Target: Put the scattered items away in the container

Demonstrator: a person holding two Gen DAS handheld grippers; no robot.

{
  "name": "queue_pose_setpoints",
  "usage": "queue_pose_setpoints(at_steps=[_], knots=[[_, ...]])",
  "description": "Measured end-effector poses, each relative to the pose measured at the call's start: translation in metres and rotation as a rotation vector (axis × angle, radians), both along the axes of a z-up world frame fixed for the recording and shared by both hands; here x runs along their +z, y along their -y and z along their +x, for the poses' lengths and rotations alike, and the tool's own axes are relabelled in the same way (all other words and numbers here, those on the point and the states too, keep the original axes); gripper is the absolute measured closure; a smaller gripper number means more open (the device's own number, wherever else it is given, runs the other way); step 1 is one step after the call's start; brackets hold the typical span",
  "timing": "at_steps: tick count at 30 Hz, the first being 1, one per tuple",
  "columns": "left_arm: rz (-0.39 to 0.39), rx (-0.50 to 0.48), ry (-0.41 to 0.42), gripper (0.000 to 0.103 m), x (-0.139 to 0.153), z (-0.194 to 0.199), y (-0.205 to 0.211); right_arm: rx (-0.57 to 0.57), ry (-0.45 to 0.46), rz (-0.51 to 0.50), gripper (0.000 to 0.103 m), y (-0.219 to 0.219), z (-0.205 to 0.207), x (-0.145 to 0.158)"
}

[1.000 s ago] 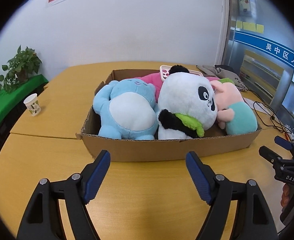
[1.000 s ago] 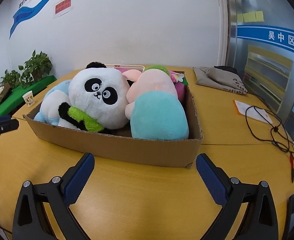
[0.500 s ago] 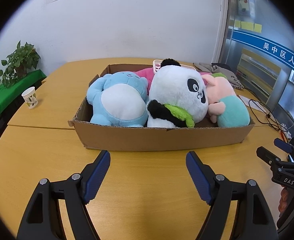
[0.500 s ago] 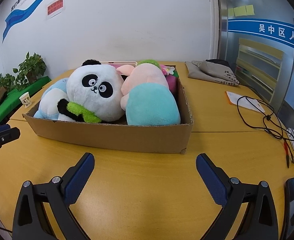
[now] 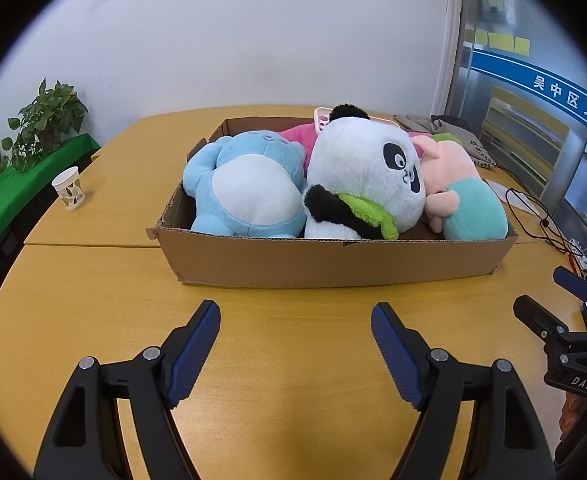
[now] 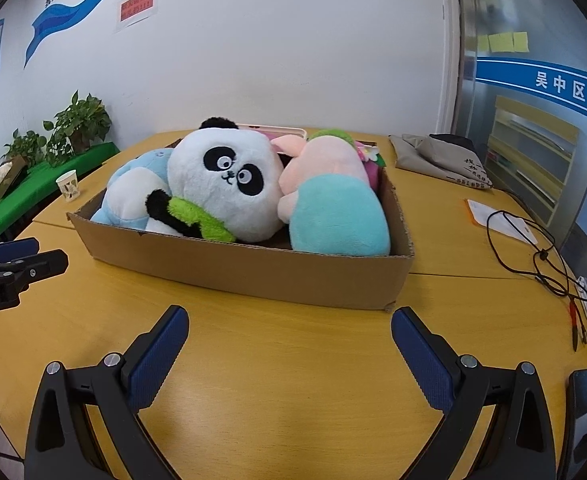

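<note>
- I hold two grippers above a yellow wooden table [image 5: 293, 360], both tilted down toward a shallow cardboard box [image 5: 333, 264] straight ahead of them.
- My left gripper [image 5: 295, 346] has its jaws wide apart with nothing between them. My right gripper [image 6: 289, 354] is the same: wide, empty.
- The box sits near the middle of the tabletop, its long side running left to right across my view, its near wall facing both grippers.
- Inside lie soft toys packed side by side: a blue toy [image 5: 249, 188] at the left end, a panda [image 5: 369, 184] in the middle, a pink and teal toy [image 5: 465, 204] at the right end.
- I see no loose toy on the tabletop, so the tidying looks done or nearly so.
- Outside the box: a paper cup [image 5: 68, 189] near the left edge, a black cable [image 6: 533, 240] and folded cloth [image 6: 441, 156] toward the right edge.
- Neither gripper touches the box; my left faces its left half, my right its right corner.
</note>
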State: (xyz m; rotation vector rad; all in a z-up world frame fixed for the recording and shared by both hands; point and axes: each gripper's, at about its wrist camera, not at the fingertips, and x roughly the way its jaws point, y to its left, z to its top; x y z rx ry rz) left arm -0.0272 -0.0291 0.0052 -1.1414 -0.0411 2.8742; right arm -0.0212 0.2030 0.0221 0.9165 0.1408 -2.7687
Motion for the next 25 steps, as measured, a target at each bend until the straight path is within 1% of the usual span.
queue_pose_setpoints(at_steps=[3, 10, 15, 20, 25], knots=[[-0.008, 0.002, -0.001, 0.025, -0.002, -0.001, 0.000, 0.001, 0.005, 0.007, 0.000, 0.007, -0.001, -0.003], [-0.013, -0.017, 0.005, 0.025, -0.007, -0.004, -0.004, -0.013, 0.015, 0.030, 0.000, 0.007, -0.005, -0.004], [-0.012, -0.023, 0.013, 0.025, -0.010, -0.007, -0.005, -0.033, 0.034, 0.024, 0.000, 0.003, -0.010, -0.008], [-0.010, -0.022, 0.015, 0.025, -0.012, -0.009, -0.003, -0.025, 0.044, 0.026, 0.000, 0.005, -0.014, -0.012], [-0.013, 0.013, 0.008, 0.025, -0.014, -0.008, 0.000, -0.006, 0.053, 0.035, 0.000, 0.009, -0.017, -0.016]])
